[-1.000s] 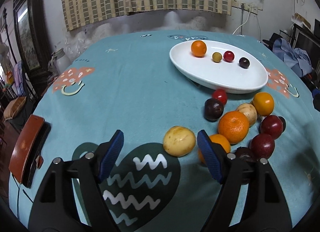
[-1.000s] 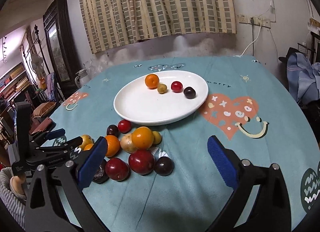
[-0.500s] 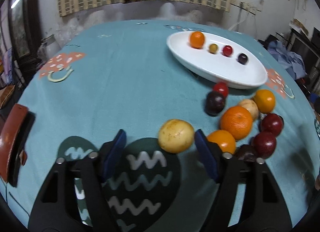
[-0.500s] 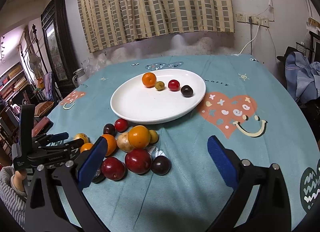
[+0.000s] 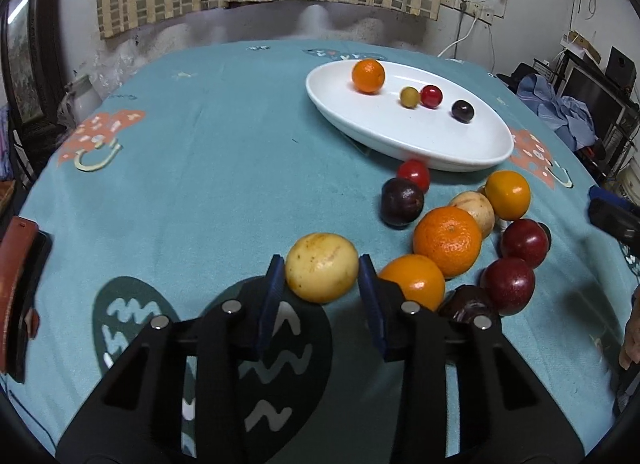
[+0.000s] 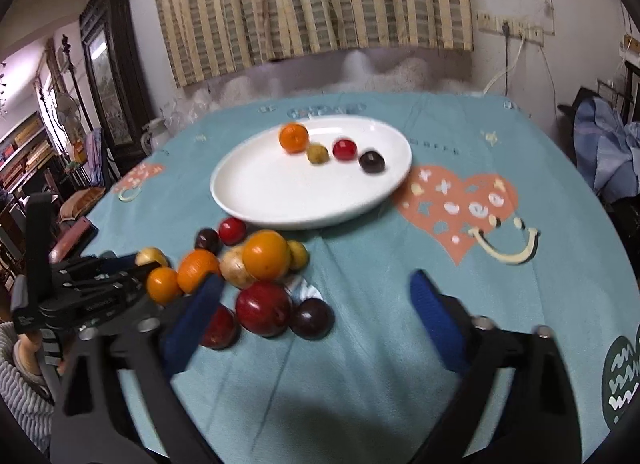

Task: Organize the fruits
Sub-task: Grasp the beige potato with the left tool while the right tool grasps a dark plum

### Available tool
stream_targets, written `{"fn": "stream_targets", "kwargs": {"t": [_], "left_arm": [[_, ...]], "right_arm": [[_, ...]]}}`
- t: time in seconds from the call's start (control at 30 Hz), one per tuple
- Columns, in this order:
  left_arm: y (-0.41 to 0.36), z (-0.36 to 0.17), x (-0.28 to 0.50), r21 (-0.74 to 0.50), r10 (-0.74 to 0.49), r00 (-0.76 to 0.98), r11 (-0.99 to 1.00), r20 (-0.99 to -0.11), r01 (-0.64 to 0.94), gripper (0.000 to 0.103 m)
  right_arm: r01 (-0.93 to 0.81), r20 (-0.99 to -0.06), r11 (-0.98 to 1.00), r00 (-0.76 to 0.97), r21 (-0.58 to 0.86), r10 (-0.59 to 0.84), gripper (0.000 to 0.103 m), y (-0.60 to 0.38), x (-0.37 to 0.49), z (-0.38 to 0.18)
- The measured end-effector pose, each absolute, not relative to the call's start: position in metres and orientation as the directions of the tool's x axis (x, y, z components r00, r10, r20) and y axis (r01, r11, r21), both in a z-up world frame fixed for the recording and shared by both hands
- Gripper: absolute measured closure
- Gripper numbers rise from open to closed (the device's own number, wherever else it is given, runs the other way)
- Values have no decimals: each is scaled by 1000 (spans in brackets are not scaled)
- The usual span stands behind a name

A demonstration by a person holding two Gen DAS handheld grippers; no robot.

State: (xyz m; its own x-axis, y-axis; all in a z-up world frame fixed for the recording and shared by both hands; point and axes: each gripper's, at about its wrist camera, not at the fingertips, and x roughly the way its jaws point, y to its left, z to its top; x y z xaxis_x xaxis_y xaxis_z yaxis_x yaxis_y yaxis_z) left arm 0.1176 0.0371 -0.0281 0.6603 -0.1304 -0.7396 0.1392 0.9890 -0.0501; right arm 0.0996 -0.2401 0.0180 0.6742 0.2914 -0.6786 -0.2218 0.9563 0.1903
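The left gripper has its two blue pads closed against the sides of a yellow speckled fruit, which sits squarely between them at the near edge of the fruit pile; whether the fruit is off the cloth or resting on it cannot be told. Its long axis runs across the gripper, from pad to pad. From this grip the white oval plate lies ahead and to the right, beyond the loose pile, so the carry likely has to pass over or around the large orange and the small orange just beside the right pad. The plate already holds an orange, a small yellow-green fruit, a red one and a dark one in a row.

The right gripper hangs wide open and empty, above the cloth just right of the red plum and the dark plum.

Everything rests on a tabletop covered in teal cloth printed with hearts and smiling faces. Behind it hang checked curtains, with wall sockets and cables to the right.
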Motion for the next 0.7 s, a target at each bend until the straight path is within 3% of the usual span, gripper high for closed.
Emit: {"fn": "stream_targets", "kwargs": {"t": [0.07, 0.27, 0.3, 0.37, 0.57, 0.7], "left_arm": [[41, -25, 117, -46, -116, 670, 992, -733, 122, 65], [45, -27, 120, -47, -104, 661, 994, -743, 103, 65], [44, -27, 120, -46, -104, 659, 993, -745, 104, 65], [43, -28, 120, -41, -101, 658, 994, -746, 106, 65], [41, -29, 121, -28, -94, 658, 994, -747, 109, 65], [40, -30, 120, -28, -93, 658, 994, -747, 109, 65]], "right_arm": [[-212, -705, 950, 637, 227, 311, 30, -245, 107, 7], [-237, -722, 940, 602, 247, 341, 31, -239, 109, -1], [-237, -723, 931, 587, 277, 365, 31, -240, 111, -4], [-225, -722, 903, 544, 365, 428, 42, -247, 116, -12], [-183, -697, 855, 510, 486, 505, 45, -261, 121, -20], [-169, -683, 834, 501, 526, 532, 59, -266, 121, -19]]}}
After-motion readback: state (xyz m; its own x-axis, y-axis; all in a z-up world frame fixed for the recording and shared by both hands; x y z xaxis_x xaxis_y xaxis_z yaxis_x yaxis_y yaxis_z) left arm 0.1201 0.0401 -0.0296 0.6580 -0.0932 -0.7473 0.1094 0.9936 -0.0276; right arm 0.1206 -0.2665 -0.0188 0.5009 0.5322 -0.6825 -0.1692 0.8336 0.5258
